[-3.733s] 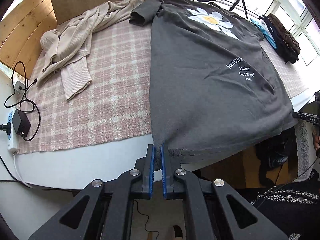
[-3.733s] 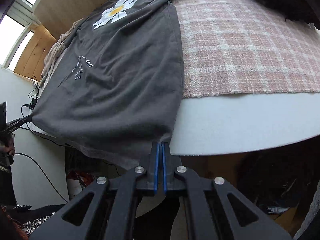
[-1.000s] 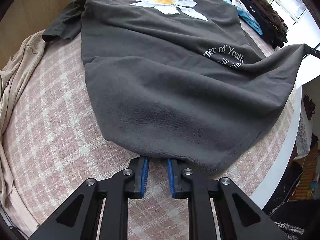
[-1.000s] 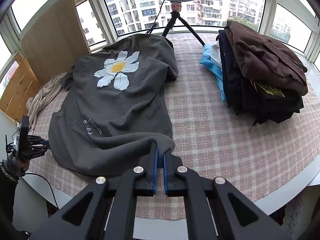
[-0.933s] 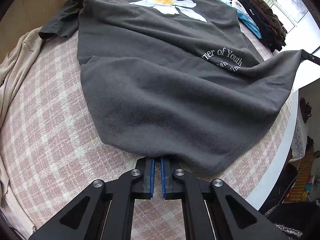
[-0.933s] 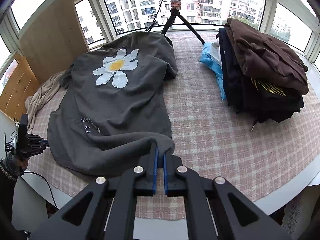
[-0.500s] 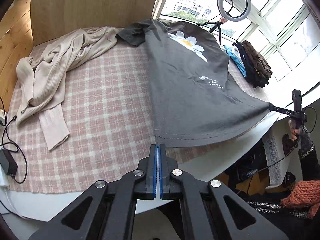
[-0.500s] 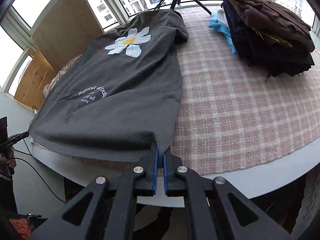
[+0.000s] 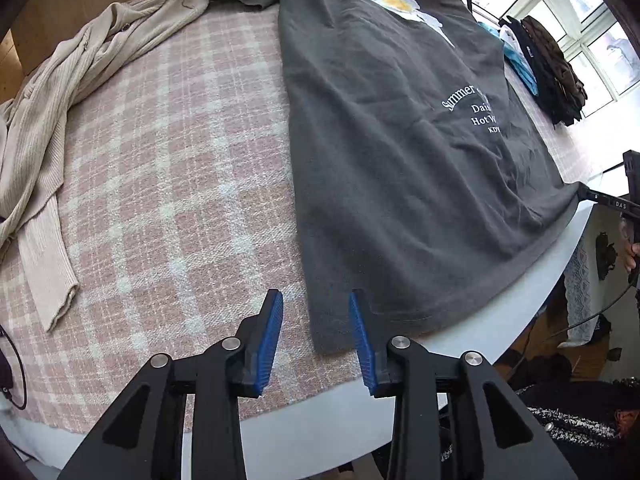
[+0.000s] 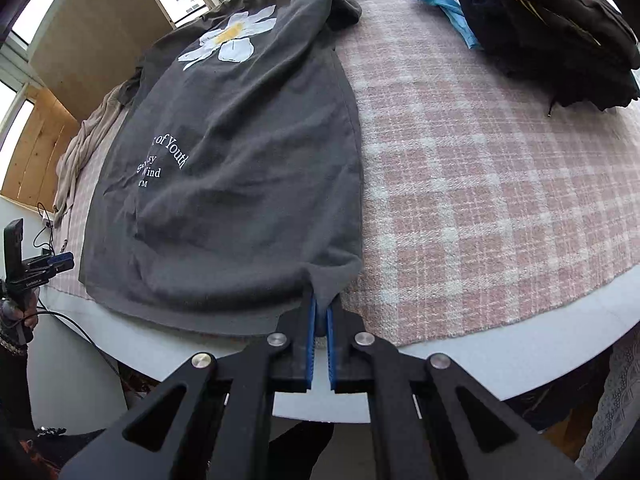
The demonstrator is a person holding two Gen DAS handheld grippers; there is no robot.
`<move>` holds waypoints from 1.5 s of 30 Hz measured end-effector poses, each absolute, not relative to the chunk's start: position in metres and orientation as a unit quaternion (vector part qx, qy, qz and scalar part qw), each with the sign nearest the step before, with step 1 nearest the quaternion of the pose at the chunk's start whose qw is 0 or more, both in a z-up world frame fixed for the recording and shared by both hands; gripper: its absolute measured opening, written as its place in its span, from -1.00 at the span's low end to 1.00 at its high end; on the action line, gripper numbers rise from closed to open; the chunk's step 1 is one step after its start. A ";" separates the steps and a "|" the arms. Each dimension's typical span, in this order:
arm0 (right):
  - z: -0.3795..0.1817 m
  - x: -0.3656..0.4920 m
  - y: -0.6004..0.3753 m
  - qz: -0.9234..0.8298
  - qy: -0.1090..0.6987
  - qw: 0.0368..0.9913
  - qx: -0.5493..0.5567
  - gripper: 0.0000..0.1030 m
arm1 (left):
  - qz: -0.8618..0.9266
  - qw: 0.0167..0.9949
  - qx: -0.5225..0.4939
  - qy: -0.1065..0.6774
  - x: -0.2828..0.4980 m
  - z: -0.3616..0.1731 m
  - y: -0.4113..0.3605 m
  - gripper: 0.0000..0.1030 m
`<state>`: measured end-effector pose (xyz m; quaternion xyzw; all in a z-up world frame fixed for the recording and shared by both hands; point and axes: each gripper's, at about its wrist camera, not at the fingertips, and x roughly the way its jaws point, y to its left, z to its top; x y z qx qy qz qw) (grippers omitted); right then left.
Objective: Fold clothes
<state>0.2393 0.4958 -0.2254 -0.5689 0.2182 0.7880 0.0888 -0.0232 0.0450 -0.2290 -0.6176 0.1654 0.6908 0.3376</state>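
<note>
Left claw (image 9: 316, 320) spread wide, its blue pads on either side of the near hem corner of the dark grey T-shirt (image 9: 392, 152) without pinching it. Right claw (image 10: 319, 312) pressed together on the opposite hem corner, a small tuck of cloth gathered between its pads. The T-shirt lies flat and lengthwise on the pink checked cloth (image 9: 168, 168) covering the round white bench (image 10: 520, 352), hem at the near edge, white lettering mid-body, daisy print (image 10: 232, 38) toward the far end. Beside it, on the left, a beige knitted cardigan (image 9: 60, 92) lies crumpled; on the right, farther back, a stack of dark folded clothes (image 10: 552, 28). Windows beyond.
</note>
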 end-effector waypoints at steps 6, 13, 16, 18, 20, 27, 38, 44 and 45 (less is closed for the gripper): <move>-0.230 0.231 0.485 0.788 0.202 0.083 -0.575 -0.91 | 0.688 0.330 -0.610 0.211 -0.006 -0.244 0.063 -0.55; -0.210 0.244 0.488 0.800 0.219 0.084 -0.552 -0.91 | 0.702 0.365 -0.600 0.121 -0.011 -0.198 0.041 -0.96; -0.191 0.253 0.492 0.813 0.245 0.085 -0.522 -0.91 | 0.723 0.376 -0.575 0.070 -0.021 -0.160 0.026 -0.96; -0.195 0.240 0.500 0.814 0.256 0.095 -0.513 -0.91 | 0.731 0.383 -0.563 0.045 -0.034 -0.142 0.025 -0.96; -0.197 0.210 0.525 0.814 0.279 0.098 -0.500 -0.91 | 0.740 0.386 -0.551 0.024 -0.073 -0.124 0.045 -0.96; 0.015 0.093 0.556 0.911 0.198 0.090 -0.352 -0.91 | 0.836 0.382 -0.393 -0.007 -0.182 0.089 0.086 -0.97; 0.163 0.180 0.483 0.949 0.044 0.053 -0.308 -0.92 | 0.907 0.320 -0.259 0.093 -0.033 0.273 -0.006 -0.96; 0.072 0.236 0.452 0.915 0.021 0.014 -0.403 -0.91 | 0.855 0.312 -0.381 0.162 0.038 0.141 -0.017 -0.96; 0.039 0.241 0.452 0.903 0.037 0.009 -0.427 -0.91 | 0.840 0.313 -0.410 0.167 0.045 0.109 -0.016 -0.96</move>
